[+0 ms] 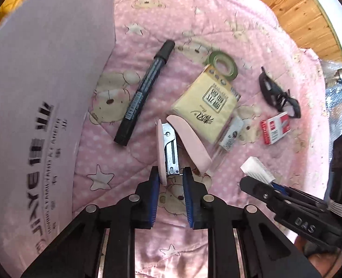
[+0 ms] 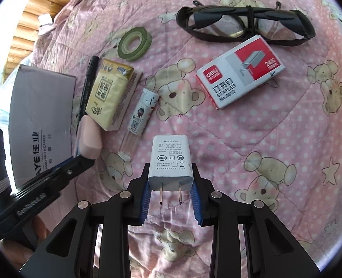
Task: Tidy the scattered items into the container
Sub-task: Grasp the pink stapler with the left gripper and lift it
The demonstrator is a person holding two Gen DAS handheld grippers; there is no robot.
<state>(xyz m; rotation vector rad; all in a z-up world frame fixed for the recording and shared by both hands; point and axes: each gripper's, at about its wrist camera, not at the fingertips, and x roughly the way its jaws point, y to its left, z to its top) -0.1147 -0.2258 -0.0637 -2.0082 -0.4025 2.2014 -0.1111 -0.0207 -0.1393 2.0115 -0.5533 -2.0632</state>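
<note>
Gripping the pink stapler (image 1: 171,148) at its end — left tool (image 1: 171,176); right tool (image 2: 170,180) clamped on white charger (image 2: 169,159).

Left gripper (image 1: 171,176) fingers (image 1: 154,180) clasp a pink stapler (image 1: 171,143) over a pink quilt (image 1: 194,11); black marker (image 1: 145,92) and tissue pack (image 1: 205,106) lie beyond; grey box (image 1: 43,92) at left.
</note>
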